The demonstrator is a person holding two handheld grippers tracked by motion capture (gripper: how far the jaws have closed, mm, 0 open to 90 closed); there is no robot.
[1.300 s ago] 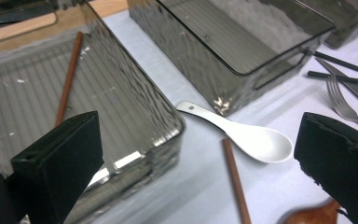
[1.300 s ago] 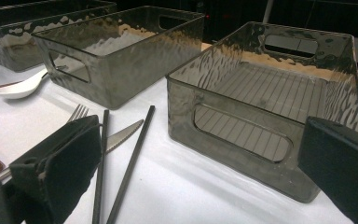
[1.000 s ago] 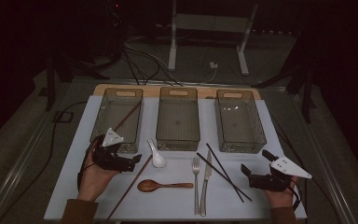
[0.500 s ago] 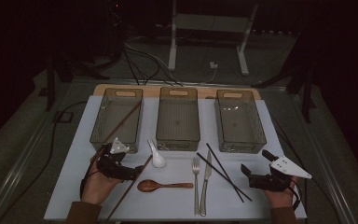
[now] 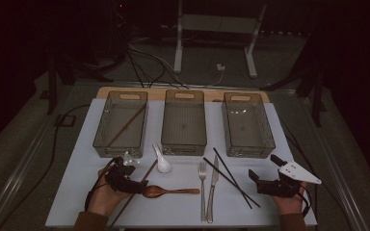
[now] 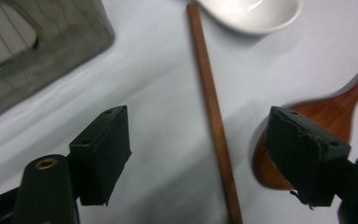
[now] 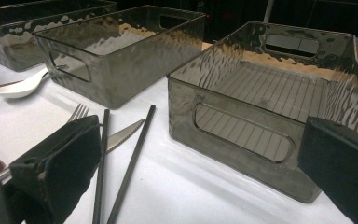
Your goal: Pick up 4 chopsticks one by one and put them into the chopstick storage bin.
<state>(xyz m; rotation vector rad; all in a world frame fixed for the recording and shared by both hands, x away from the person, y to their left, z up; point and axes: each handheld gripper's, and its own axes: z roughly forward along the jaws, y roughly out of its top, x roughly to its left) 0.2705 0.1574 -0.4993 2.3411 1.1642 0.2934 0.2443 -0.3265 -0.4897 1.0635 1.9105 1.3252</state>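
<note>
- My left gripper (image 6: pixel 198 154) is low over the white table (image 5: pixel 77 192), jaws apart and just closing in, with nothing pinched yet.
- Between its jaws lies the brown chopstick (image 6: pixel 213 116), running away from me along the table (the pads are clear of it on both sides).
- The wooden spoon (image 6: pixel 317 126) has its bowl right behind the gripper's right-hand jaw; I cannot tell whether they touch.
- Ahead of the jaws, past the chopstick's far end, sits the white ceramic spoon (image 6: pixel 247 14).
- Off to the left jaw's side is the corner of the left smoked-plastic bin (image 6: pixel 37 51), which in the high view holds another brown chopstick (image 5: pixel 125 127).
- My right gripper (image 7: pixel 200 172) rests at the table's near right corner, jaws spread wide and empty.
- In front of it stands the right bin (image 7: pixel 270 112); by its left jaw lie two black chopsticks (image 7: pixel 130 158), a knife (image 7: pixel 121 131) and a fork (image 7: pixel 78 112).
</note>
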